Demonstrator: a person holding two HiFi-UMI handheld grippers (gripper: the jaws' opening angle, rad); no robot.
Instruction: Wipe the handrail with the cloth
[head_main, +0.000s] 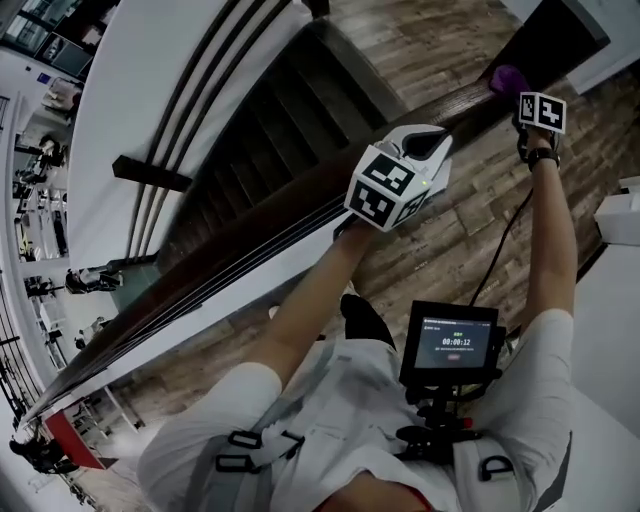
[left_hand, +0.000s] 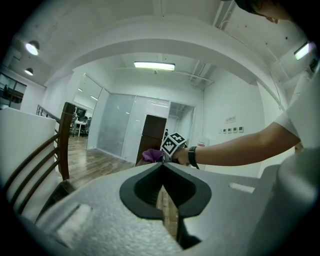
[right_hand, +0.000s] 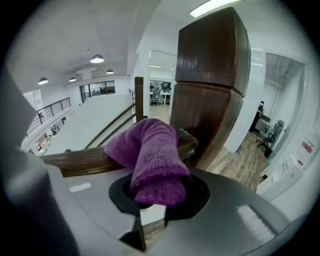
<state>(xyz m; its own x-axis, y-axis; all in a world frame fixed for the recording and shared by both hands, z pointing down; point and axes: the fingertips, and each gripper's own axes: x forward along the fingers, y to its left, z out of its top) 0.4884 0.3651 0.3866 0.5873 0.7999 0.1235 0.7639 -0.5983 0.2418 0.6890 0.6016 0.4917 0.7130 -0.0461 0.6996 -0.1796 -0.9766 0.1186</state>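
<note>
Your right claw (right_hand: 159, 197) clamps one bunched end of the cloth (right_hand: 155, 150); seemingly soft and light, it drapes ahead onto the rail (right_hand: 80, 161). Your left claw (left_hand: 162, 182) is closed, empty.

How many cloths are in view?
1: the purple cloth, clamped in the right gripper and lying over the handrail beside the post. The left gripper holds none.

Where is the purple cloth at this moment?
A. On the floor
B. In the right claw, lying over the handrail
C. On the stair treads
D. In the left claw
B: the right gripper view shows the purple cloth clamped in the right claw and draped on the wooden handrail.
</note>
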